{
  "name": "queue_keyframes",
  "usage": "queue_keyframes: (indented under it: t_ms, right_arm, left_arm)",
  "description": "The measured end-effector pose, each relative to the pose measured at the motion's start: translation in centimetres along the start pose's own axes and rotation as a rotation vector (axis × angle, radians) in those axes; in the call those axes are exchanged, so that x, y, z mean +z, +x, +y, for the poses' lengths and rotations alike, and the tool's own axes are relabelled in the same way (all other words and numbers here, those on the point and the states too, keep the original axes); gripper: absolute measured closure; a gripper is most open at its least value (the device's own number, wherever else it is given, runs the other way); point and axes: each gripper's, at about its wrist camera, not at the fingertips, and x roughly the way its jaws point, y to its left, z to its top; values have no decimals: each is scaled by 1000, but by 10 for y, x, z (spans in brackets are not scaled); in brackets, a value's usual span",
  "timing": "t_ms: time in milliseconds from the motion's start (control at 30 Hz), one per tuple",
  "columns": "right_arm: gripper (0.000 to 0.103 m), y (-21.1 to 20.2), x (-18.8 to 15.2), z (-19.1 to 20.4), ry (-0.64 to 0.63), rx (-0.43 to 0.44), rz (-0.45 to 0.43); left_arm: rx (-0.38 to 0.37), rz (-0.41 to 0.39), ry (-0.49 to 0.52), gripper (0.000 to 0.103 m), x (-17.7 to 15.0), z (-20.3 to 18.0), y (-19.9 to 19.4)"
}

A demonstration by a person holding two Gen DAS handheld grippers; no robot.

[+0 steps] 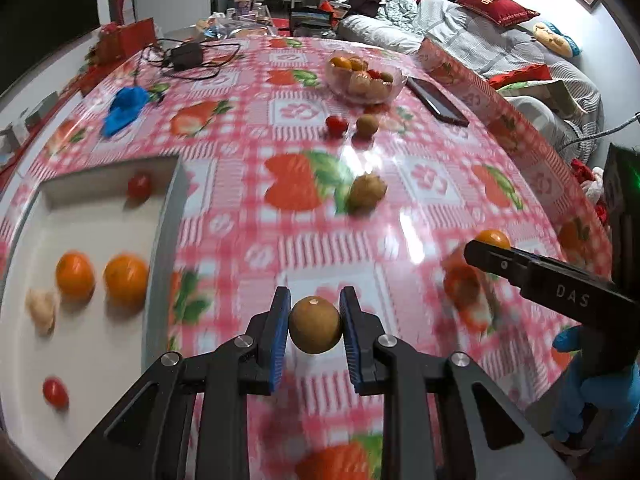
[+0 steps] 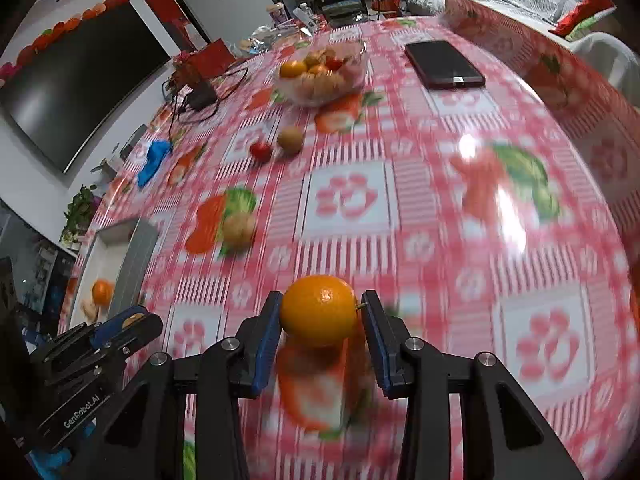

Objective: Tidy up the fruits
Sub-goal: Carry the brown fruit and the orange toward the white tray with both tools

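Strawberry-print oilcloth is covering the desk (image 1: 400, 208), blurring under both cameras. Left tongs (image 1: 315, 322) are pinching a brown round fruit (image 1: 315, 325); right tongs (image 2: 320, 312) are clamping an orange (image 2: 319, 310), both carried clear of the cloth. Doing this well probably means keeping each squeeze firm and lowering each fruit beside its own kind. White tray (image 1: 166, 216) is holding two oranges (image 1: 100, 278), a pale fruit (image 1: 42, 310) and two cherry tomatoes (image 1: 55, 392); glass bowl (image 1: 362, 76) is holding mixed fruit.

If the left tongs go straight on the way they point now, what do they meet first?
Probably the bare checked tablecloth just ahead: the left tongs, holding a brown fruit, point down at it. The nearest loose fruit, a kiwi, lies farther on, slightly right.
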Motion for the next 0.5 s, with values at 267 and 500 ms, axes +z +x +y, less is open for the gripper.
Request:
queue_keyframes:
  t_ms: [267,500]
  right_arm:
    - [62,-8,-34,15,-1,11,11]
    - [62,-11,-46,28,-23,11,19]
  left_arm:
    - [6,-21,-35,75,-33,14,-26]
    - [8,-44,-63,75,-41,23,-40]
